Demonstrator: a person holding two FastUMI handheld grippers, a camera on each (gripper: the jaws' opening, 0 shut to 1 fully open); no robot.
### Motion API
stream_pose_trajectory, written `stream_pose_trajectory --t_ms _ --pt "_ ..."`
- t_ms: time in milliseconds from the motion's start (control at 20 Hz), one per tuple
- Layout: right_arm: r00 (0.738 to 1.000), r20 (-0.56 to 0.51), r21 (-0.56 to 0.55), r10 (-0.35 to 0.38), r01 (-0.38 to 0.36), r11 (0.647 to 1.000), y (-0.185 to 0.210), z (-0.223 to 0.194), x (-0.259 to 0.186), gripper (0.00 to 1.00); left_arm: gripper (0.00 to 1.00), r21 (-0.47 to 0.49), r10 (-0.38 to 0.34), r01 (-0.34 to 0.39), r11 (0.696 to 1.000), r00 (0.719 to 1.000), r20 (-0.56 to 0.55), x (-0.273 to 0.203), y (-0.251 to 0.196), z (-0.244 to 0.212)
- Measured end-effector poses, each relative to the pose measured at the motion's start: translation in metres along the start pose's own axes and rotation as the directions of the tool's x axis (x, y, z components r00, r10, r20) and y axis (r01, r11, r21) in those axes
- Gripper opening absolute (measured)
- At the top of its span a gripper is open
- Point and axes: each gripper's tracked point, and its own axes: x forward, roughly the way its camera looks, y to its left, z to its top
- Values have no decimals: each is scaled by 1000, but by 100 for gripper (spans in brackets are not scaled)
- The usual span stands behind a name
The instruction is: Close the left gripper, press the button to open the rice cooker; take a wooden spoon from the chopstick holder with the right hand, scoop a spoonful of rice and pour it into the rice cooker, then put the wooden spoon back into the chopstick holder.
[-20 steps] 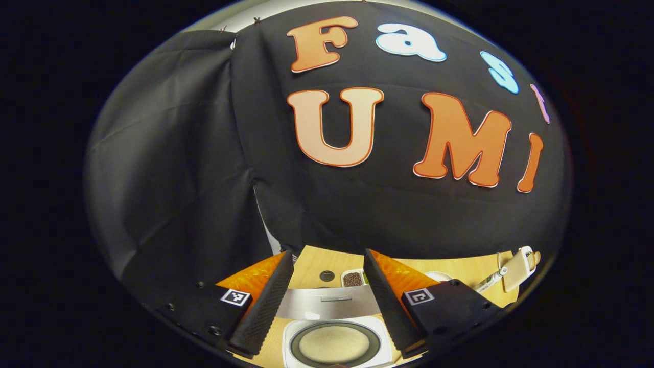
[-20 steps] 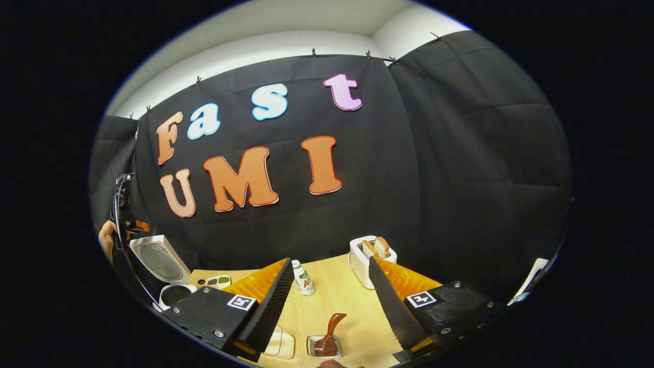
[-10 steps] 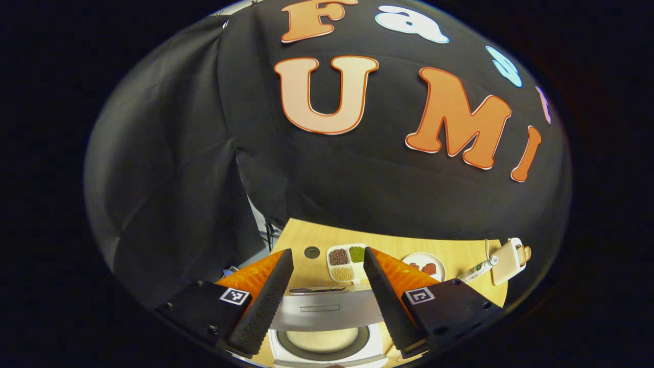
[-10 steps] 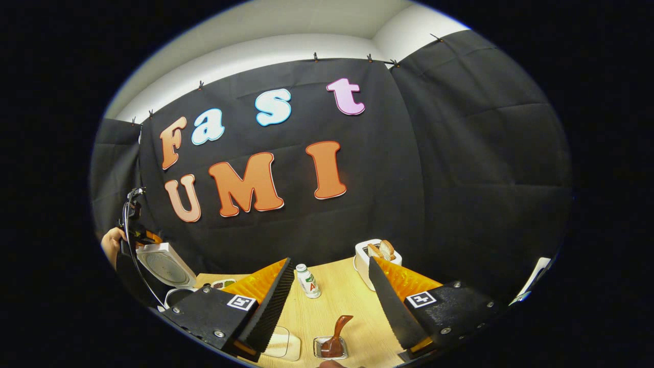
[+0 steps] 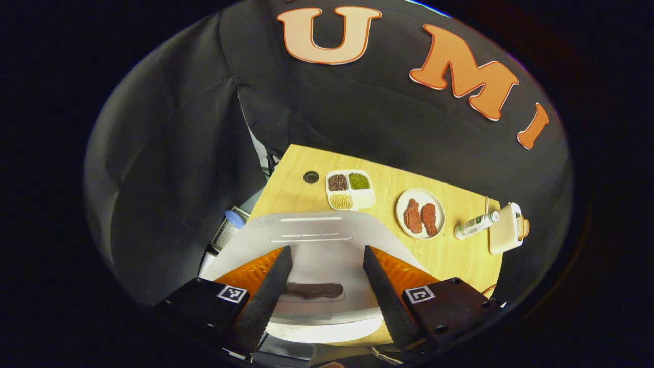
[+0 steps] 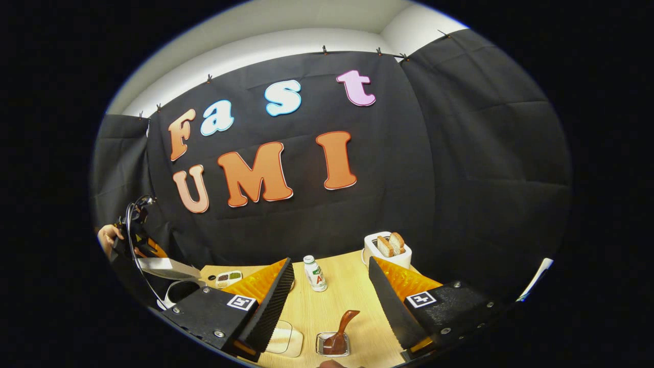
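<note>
Both claws gape wide, empty: left claw [image 5: 327, 291] above rice cooker lid [image 5: 311, 240], right claw [image 6: 329, 306].

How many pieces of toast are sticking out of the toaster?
2. Both toast slices stand side by side in the toaster, seen in the right gripper view at the far end of the table: the left slice and the right slice.

Toaster [image 6: 387, 249] with two bread slices at table's [image 6: 327, 306] far edge; bottle [image 6: 316, 274] just left; meat plate [image 5: 420, 220], divided grain tray [image 5: 349, 189] farther left.
</note>
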Motion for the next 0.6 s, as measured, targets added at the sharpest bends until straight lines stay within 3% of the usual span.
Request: stream_pose_trajectory --t_ms 300,500,600 --pt "999 -27 -7 29 -30 1000 4 -14 10 92 98 -42 7 -14 999 988 -156 29 3 -72" --pt "998 -40 -21 48 -49 999 12 -17 15 92 96 -24 43 -52 998 957 -287 65 8 -125" --pt "998 -44 -34 52 -53 998 15 -19 16 92 97 -37 49 -61 997 958 -281 69 9 -120"
